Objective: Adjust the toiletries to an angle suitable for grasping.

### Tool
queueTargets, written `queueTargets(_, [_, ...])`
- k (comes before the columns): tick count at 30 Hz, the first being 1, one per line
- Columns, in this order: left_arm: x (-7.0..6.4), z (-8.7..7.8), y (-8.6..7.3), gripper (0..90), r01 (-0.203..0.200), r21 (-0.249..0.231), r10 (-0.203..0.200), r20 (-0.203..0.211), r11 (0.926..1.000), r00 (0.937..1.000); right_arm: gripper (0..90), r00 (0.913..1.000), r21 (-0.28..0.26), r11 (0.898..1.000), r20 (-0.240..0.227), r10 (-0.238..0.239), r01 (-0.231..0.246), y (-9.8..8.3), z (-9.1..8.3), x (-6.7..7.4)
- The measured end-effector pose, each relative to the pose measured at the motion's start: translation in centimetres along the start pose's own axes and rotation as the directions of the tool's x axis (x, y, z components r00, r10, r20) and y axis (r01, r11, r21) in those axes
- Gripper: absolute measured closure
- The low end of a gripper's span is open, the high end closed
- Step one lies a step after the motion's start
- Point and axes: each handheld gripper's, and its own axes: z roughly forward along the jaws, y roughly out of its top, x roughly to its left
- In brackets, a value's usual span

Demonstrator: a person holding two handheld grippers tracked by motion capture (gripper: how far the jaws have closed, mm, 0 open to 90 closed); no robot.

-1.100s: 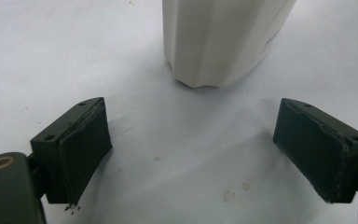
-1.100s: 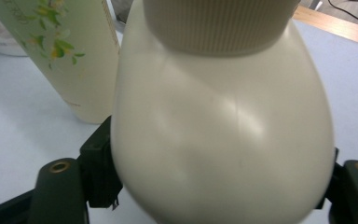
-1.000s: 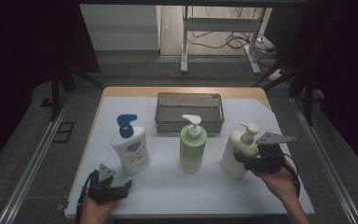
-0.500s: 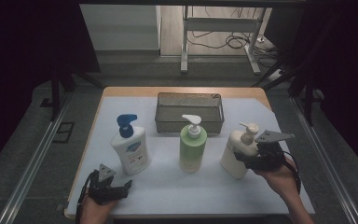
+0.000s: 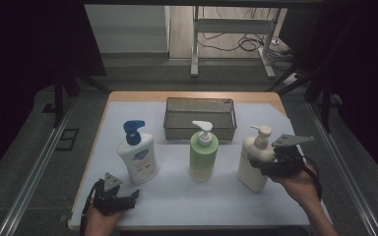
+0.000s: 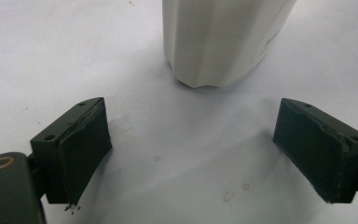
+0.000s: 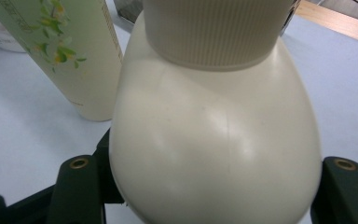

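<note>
Cream pump bottle wedged between the right gripper's jaws, just closing onto its sides; pad contact hidden behind its bulge, pump cut off above. Green bottle just beyond. Left gripper gaping empty, white bottle ahead, cropped.

Three pump bottles stand on the desk: one white bottle with a blue pump, one green bottle and one cream bottle. One wire basket sits behind them. Two claws: a left claw, a right claw.
</note>
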Motion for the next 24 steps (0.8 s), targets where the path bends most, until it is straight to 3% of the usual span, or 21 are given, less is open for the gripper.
queueTargets(12, [0.0,0.0,0.0,10.3,0.004,-0.002,-0.004,0.0,1.0,1.0,35.8,0.9997,0.0,1.0,-0.026,-0.003,0.003,1.4,-0.7,0.0])
queueTargets(24, [0.0,0.0,0.0,10.3,0.004,-0.001,-0.004,0.001,1.0,1.0,35.9,0.9993,-0.013,1.0,-0.034,-0.013,0.013,4.2,-1.0,-0.4])
